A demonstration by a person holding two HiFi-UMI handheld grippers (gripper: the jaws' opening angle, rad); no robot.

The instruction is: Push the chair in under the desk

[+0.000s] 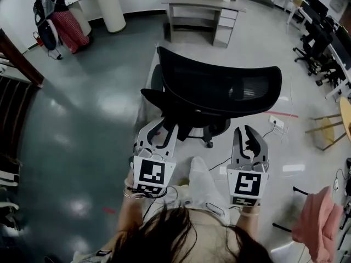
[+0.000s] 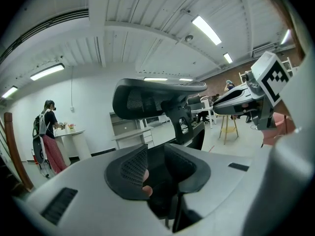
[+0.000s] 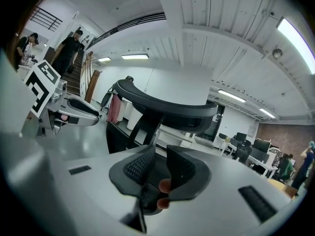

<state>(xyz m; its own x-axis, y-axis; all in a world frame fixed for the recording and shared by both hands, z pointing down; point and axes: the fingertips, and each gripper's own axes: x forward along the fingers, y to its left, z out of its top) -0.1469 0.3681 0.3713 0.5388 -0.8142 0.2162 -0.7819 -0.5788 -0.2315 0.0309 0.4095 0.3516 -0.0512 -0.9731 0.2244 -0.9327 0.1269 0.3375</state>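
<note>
Chair [image 1: 219, 89] out on floor [image 1: 82, 119], back toward us, well short of counter [image 1: 203, 1] ahead. Left gripper [image 1: 159, 127] and right gripper [image 1: 245, 131] just behind it (one per side, likely for straight shove), fingers [image 2: 129, 168] slightly spread, pinching nothing.

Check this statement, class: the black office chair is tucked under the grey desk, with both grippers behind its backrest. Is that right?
No. In the head view the office chair stands apart from the grey desk; the left gripper and right gripper are behind its backrest.
</note>
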